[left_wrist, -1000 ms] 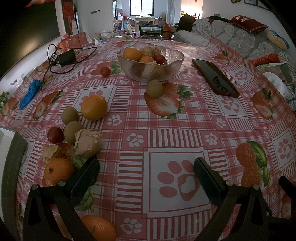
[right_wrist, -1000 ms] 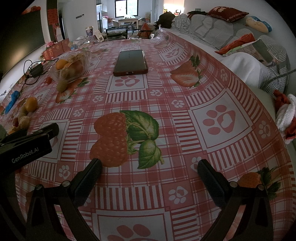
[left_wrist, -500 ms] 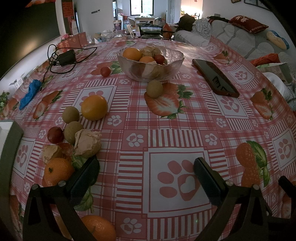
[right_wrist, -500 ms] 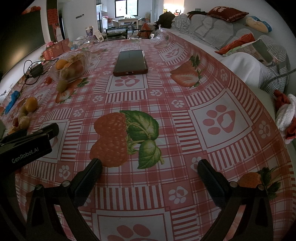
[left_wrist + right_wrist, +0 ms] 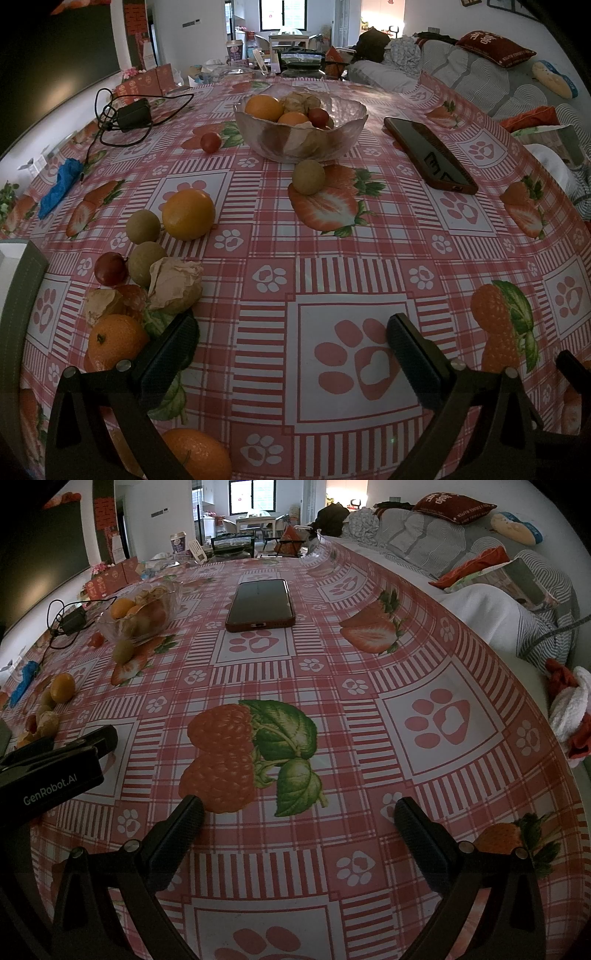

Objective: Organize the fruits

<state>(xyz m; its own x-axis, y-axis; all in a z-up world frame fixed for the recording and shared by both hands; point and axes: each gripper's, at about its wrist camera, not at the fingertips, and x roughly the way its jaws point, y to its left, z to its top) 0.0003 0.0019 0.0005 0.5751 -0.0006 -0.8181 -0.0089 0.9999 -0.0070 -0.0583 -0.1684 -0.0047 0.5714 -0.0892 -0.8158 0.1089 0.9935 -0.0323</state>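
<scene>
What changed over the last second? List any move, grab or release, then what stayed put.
Nothing visibly changed. The left gripper and right gripper are both open and empty over the tablecloth. The glass bowl, the loose fruit beside it and the phone lie as they did.

Seen from the left tool's camera, the bowl (image 5: 301, 125) stands on the worktop (image 5: 332, 266) at 12 o'clock, fruit inside it. A round fruit (image 5: 308, 177) lies just before the bowl, a small tomato (image 5: 210, 142) to its left. The phone (image 5: 428, 155) lies at 1 o'clock, the charger (image 5: 133, 112) at 11 o'clock. A cluster of fruit (image 5: 147, 258) sits at 10 o'clock, near the front edge
</scene>
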